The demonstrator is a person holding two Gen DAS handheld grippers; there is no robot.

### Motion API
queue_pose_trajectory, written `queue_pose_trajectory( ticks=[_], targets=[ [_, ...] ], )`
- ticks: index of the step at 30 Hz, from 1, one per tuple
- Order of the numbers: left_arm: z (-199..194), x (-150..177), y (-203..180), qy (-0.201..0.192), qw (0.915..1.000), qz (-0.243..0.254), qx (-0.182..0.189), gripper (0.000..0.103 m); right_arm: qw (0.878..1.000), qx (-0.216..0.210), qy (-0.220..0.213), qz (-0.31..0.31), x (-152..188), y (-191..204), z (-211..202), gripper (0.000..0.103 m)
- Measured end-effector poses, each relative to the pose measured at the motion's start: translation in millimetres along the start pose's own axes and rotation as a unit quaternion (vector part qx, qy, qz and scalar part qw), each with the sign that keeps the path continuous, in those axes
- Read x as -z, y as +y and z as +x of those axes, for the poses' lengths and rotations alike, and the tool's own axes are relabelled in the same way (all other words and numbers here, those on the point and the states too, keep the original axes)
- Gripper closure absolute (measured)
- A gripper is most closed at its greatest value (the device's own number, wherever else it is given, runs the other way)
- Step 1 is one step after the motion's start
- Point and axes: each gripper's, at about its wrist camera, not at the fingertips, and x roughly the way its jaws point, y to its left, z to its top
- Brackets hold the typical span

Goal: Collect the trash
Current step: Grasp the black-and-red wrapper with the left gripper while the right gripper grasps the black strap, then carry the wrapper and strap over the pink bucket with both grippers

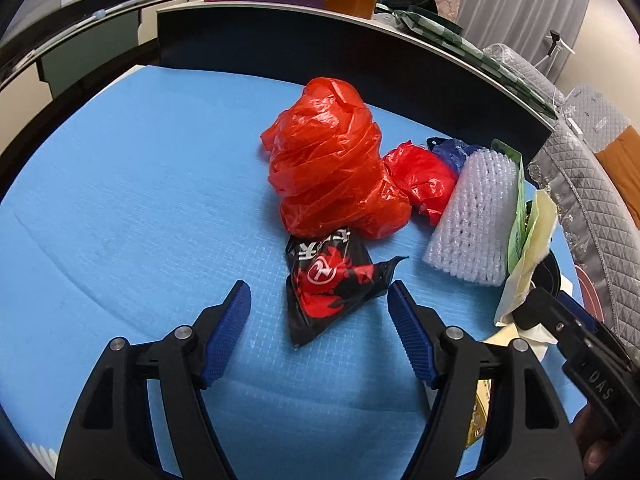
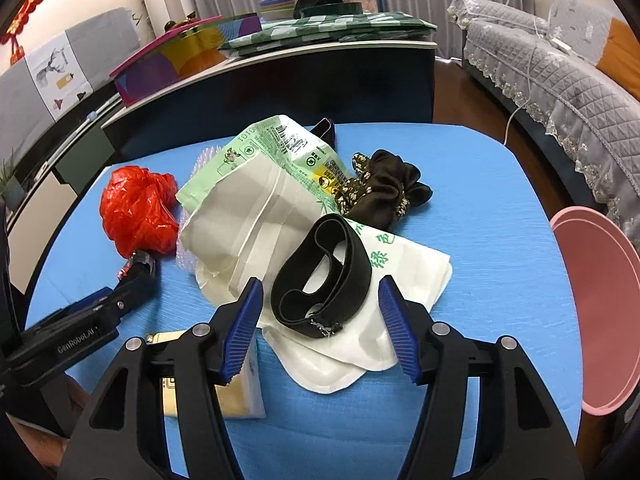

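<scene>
left wrist view: the left gripper (image 1: 319,307) has its jaws spread wide, gripping nothing; a black-and-red wrapper (image 1: 329,285) lies between them on the blue mat (image 1: 120,200), with the orange bag (image 1: 332,164) beyond. right wrist view: the right gripper (image 2: 320,320) is also wide apart and empty, a black band (image 2: 320,276) on white paper (image 2: 400,280) between its fingers.
</scene>
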Motion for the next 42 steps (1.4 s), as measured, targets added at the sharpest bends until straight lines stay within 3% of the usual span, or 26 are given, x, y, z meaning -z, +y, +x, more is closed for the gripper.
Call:
queue_pose_trajectory(
  ticks=[2, 6, 8, 10, 14, 42],
  targets=[
    [2, -2, -1, 0.000, 1.0000, -0.001, 0.000, 0.034, 1.000, 0.006, 0.000, -0.003, 0, 0, 1, 0.047],
    [5, -6, -4, 0.001, 1.0000, -0.004, 0.001, 0.034, 1.000, 0.005, 0.007, -0.001, 1, -5, 4, 0.064],
    [4, -5, -4, 0.001, 1.0000, -0.003, 0.002, 0.038, 1.000, 0.004, 0.008, -0.002, 2, -7, 3, 0.070],
    [2, -5, -6, 0.002, 1.0000, -0.001, 0.007, 0.050, 1.000, 0.003, 0.006, -0.005, 2, -7, 1, 0.076],
    [-4, -5, -7, -0.006, 0.9999, -0.001, 0.009, 0.052, 1.000, 0.005, -0.004, -0.008, 3, -9, -9, 0.084],
    [-96, 20, -36, -0.091, 0.9923, 0.069, 0.048, 0.053, 0.995, 0.036, -0.098, 0.000, 20, -21, -124, 0.086]
  ],
)
